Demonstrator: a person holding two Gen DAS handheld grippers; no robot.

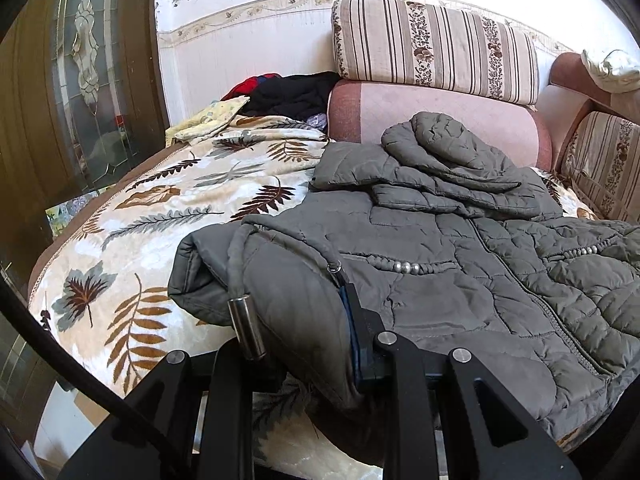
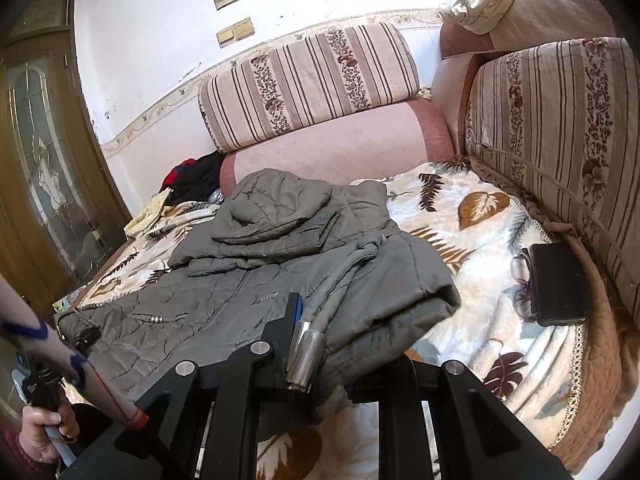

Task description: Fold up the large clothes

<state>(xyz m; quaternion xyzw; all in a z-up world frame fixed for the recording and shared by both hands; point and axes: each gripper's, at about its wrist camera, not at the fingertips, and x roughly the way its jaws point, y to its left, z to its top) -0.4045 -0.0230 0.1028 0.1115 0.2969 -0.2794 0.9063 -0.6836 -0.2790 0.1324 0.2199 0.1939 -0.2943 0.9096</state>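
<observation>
A grey quilted hooded jacket [image 1: 460,272] lies front up on the leaf-patterned blanket, hood at the far end; it also shows in the right wrist view [image 2: 248,280]. My left gripper [image 1: 304,344] is shut on the jacket's left hem corner, which is lifted and folded over, with a drawcord and its metal tip [image 1: 248,332] hanging beside it. My right gripper [image 2: 340,344] is shut on the jacket's right hem corner, also folded over, with a metal cord tip [image 2: 306,354] in front. The left finger of the left gripper and the right finger of the right are hidden by fabric.
The leaf blanket [image 1: 140,216] covers a pink sofa with striped cushions [image 1: 432,48]. A pile of dark and red clothes [image 1: 292,92] sits at the back left. A black case [image 2: 556,288] and glasses [image 2: 520,280] lie at the right. A wooden glass door [image 1: 80,80] stands at left.
</observation>
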